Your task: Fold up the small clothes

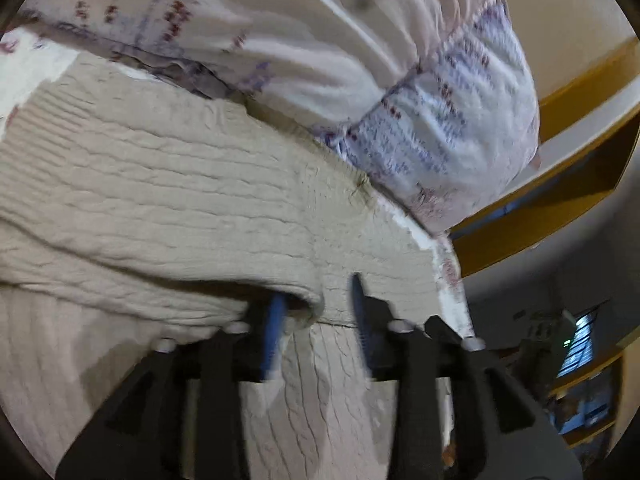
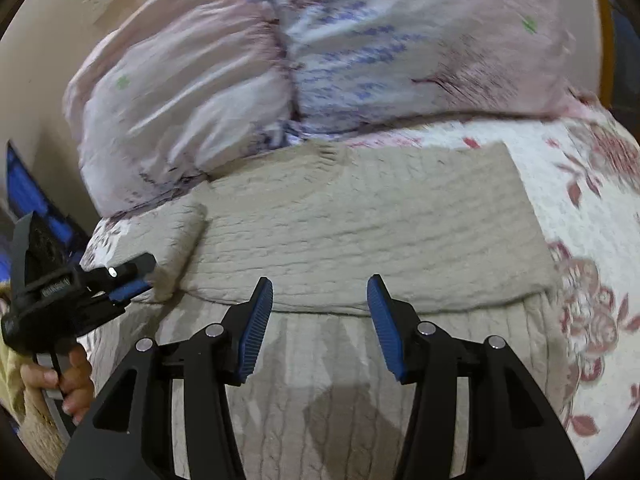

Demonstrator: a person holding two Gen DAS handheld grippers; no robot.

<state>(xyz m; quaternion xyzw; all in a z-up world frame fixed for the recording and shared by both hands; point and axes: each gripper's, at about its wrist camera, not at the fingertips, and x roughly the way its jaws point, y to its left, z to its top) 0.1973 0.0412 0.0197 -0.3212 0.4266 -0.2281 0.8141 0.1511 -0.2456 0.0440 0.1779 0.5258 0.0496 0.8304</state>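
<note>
Lying on the flowery bed (image 2: 592,208), the beige sweater (image 2: 360,216) is partly folded, top flap over, more folds left, with the right gripper (image 2: 320,312) spread wide and the left gripper (image 1: 318,308) spread around its fold at nine o'clock.

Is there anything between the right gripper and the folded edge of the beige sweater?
Nothing visible. The right gripper is open just above the beige cable-knit sweater, with only knit fabric between it and the fold. The lilac printed pillow lies beyond the sweater, and the left gripper is off at its sleeve side.
</note>
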